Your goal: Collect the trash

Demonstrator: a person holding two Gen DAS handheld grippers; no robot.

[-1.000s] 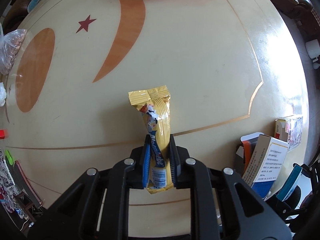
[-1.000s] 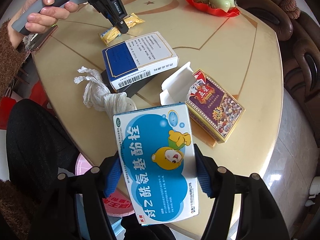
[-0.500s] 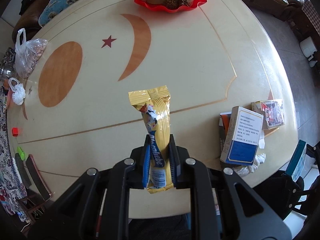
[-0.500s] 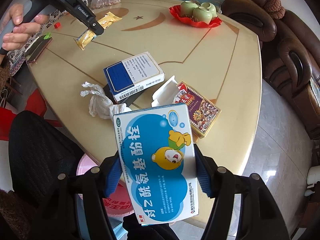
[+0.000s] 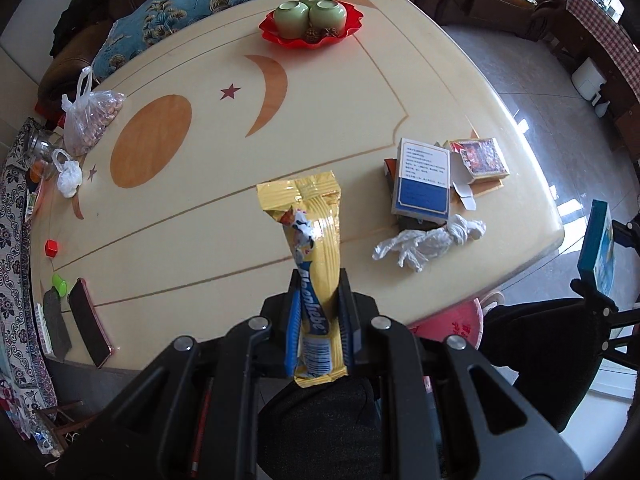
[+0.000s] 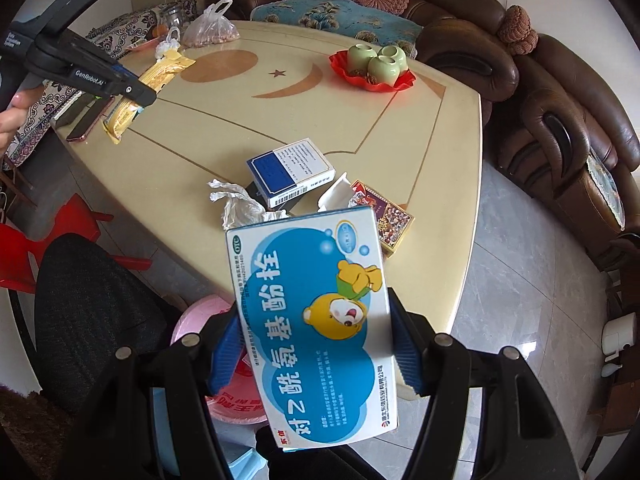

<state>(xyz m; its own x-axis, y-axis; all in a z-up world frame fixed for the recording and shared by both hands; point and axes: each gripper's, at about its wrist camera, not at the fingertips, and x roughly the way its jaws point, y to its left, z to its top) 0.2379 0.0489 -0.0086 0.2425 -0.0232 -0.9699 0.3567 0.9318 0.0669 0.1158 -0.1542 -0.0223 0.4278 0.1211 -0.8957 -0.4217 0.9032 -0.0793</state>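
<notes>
My left gripper (image 5: 320, 280) is shut on a yellow snack wrapper (image 5: 316, 240), held well above the cream table (image 5: 200, 248). In the right wrist view the same gripper (image 6: 138, 100) and wrapper (image 6: 160, 74) hang at the far left, gripped by a hand. My right gripper (image 6: 316, 340) is shut on a blue-and-white medicine box with a bear (image 6: 312, 320), off the table's near corner. On the table lie a crumpled white tissue (image 5: 428, 242), a blue-and-white box (image 5: 420, 178) and a red patterned box (image 5: 478, 158). A pink bin (image 6: 200, 328) stands below the table edge.
A red tray of green cups (image 5: 312, 24) sits at the far side. A bag of nuts (image 5: 92, 120) and a phone (image 5: 88, 324) lie at the left. A brown sofa (image 6: 560, 120) wraps the far side. A black chair (image 6: 92, 300) and red stool (image 6: 48, 240) stand near.
Both grippers have risen away from the table with their loads still gripped. The left one has pulled back over the near edge, so much more of the table shows.
</notes>
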